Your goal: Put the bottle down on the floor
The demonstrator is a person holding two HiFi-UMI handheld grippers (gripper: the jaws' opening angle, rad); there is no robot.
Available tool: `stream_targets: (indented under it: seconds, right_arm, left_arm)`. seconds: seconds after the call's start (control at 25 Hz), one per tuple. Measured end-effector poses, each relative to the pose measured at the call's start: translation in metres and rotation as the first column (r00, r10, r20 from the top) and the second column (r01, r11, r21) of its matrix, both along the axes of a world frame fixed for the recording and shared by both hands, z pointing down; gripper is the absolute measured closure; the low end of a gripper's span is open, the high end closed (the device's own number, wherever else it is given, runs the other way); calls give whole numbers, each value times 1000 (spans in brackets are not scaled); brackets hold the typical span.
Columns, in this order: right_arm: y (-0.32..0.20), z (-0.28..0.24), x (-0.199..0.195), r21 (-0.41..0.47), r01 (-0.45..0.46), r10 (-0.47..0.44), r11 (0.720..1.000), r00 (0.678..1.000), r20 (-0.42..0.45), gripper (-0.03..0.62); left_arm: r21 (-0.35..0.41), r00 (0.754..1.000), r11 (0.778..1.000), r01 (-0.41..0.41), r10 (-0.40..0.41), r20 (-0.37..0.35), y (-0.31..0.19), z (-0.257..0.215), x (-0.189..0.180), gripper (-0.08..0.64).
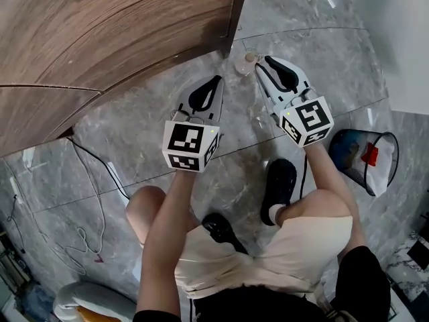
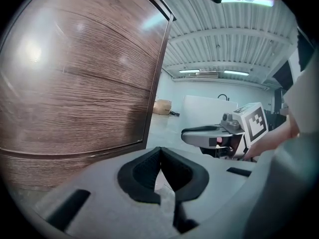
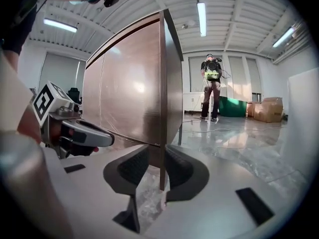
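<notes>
Now the bottle [image 1: 242, 64] sits on the floor [image 1: 322, 45], right gripper [image 1: 263, 64] empty.

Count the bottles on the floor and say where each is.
1. The bottle is on the marble floor by the corner of the wooden cabinet, just left of the right tongs. Others could be hidden behind the cabinet or the person.

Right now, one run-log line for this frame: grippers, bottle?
left gripper: shut, empty | right gripper: open, empty | bottle: on floor beside cabinet corner, unheld
</notes>
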State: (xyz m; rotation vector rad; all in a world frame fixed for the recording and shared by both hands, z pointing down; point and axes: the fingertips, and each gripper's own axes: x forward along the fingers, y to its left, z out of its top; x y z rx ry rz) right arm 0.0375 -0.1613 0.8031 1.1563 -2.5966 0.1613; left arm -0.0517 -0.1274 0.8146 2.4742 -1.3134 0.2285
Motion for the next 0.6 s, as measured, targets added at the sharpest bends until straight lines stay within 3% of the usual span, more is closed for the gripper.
stream_targets:
  seconds: [0.32, 0.6]
  right_arm:
    - [5, -9, 2, 19, -20, 20, 1000, 999, 32, 580]
    - [10, -7, 2, 8, 6, -6, 1000, 999, 47, 588]
  left_arm:
    - [3, 1000, 1000, 6, -6, -12, -3, -2, 2, 541]
    - [-9, 1000, 1000, 18, -19, -18, -6, -1, 8, 541]
